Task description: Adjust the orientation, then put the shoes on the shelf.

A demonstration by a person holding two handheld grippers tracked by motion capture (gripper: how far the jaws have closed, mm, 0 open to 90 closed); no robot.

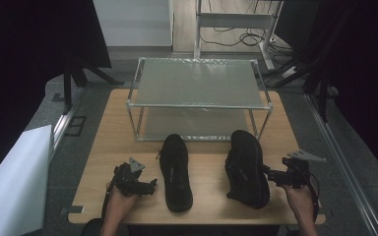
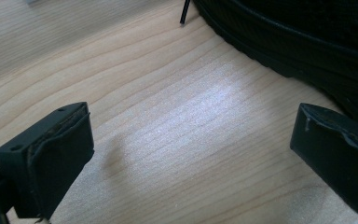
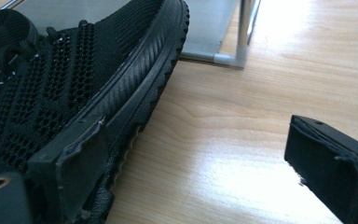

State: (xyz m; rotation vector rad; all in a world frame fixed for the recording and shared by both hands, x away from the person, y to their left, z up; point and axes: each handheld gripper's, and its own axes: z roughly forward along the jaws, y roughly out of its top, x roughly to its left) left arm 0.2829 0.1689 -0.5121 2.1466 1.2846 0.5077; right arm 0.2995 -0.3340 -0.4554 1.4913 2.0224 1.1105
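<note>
Right gripper (image 3: 196,163) at the outer flank of the right shoe (image 1: 247,167) — jaws spread wide, one against the sole edge, the other over bare counter (image 3: 242,121), nothing pinched. Left gripper (image 2: 191,158) likewise agape, only wood between — left shoe (image 1: 175,172) just beyond one jaw. Wire rack (image 1: 197,104) past both toes.

Matt mesh shoe (image 3: 51,79), wood table (image 3: 242,107)

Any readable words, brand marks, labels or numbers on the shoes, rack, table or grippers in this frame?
None readable.
Two black mesh shoes, the left and the right: no logo or text visible.
Metal-framed two-tier rack, wooden table: no labels or numbers.
</note>
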